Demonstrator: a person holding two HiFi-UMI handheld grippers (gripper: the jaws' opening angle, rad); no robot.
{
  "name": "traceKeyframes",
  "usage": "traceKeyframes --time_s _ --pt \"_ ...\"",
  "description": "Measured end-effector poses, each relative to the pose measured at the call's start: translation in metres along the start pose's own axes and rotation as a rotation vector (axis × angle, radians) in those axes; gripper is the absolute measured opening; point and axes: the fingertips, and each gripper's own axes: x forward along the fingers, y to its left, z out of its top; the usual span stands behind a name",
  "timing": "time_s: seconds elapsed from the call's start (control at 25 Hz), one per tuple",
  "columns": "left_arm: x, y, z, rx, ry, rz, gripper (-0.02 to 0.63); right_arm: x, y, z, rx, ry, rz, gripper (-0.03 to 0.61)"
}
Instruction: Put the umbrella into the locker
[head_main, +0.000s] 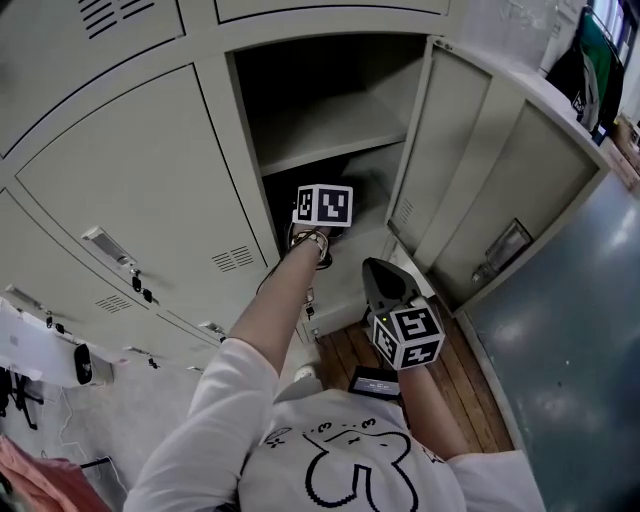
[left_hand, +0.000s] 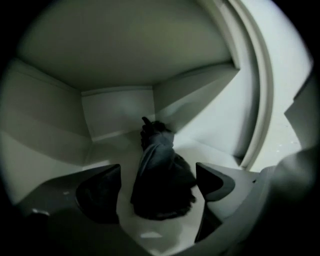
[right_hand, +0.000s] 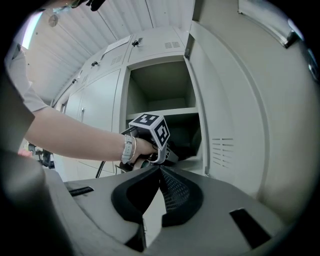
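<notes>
The dark folded umbrella (left_hand: 159, 172) lies on the floor of the open locker (left_hand: 112, 150), under its shelf (head_main: 330, 130). My left gripper (left_hand: 157, 184) reaches into the compartment and stands open. Its pads (left_hand: 102, 190) sit either side of the umbrella without pressing on it. In the head view only the marker cube (head_main: 322, 205) and the wrist show at the locker mouth. My right gripper (right_hand: 159, 171) is shut with nothing in it, held level outside the locker, below the left hand (right_hand: 142, 147). It also appears in the head view as right gripper (head_main: 385, 280).
The locker door (head_main: 440, 150) stands swung open to the right, close beside my right gripper. Closed locker doors (head_main: 130, 190) fill the left. Below are a strip of wood floor (head_main: 465, 385) and a grey floor (head_main: 570, 330).
</notes>
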Motion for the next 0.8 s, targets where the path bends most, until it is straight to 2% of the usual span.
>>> traceKeyframes --time_s 0.24,0.44,0.64,0.8 --pt "-0.036 -0.020 0.001 0.033 -0.118 -0.071 0.469 -0.011 0.005 0.001 -0.016 -0.008 0.042 0.017" --pt "-0.073 -0.029 -0.001 0.050 -0.214 -0.090 0.469 -0.026 0.013 0.017 -0.053 -0.093 0.084 0.016" --pt "-0.106 -0.043 -0.001 0.078 -0.303 -0.145 0.469 -0.027 0.019 0.024 -0.077 -0.090 0.121 0.015" --pt "-0.127 -0.046 -0.004 0.104 -0.348 -0.168 0.428 -0.027 0.020 0.026 -0.065 -0.087 0.131 0.015"
